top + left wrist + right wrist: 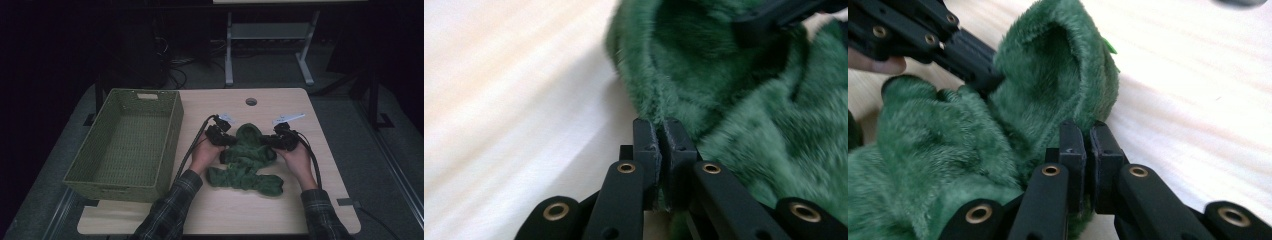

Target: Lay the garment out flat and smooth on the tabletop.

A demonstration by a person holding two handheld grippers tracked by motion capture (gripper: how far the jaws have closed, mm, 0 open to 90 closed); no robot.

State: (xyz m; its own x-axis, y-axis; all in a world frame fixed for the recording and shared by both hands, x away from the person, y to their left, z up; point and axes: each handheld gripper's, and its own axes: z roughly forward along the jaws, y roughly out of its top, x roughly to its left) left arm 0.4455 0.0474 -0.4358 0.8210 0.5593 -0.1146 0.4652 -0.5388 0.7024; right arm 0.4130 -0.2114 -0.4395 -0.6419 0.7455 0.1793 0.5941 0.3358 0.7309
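A green fuzzy hooded garment (248,161) lies crumpled on the wooden table (210,210), its hood toward the far side. My left gripper (231,142) grips the hood's left edge and my right gripper (268,142) its right edge. In the left gripper view the jaws (663,129) are pressed together with a fold of green fleece (749,105) caught at their tips. In the right gripper view the jaws (1087,132) pinch the hood's rim (1048,75) the same way, and the left gripper (965,57) reaches into the fabric from the upper left.
An empty green woven basket (125,93) stands on the table's left side, close to my left forearm. A round cable hole (251,102) sits near the far edge. A metal table frame (229,50) stands on the floor beyond.
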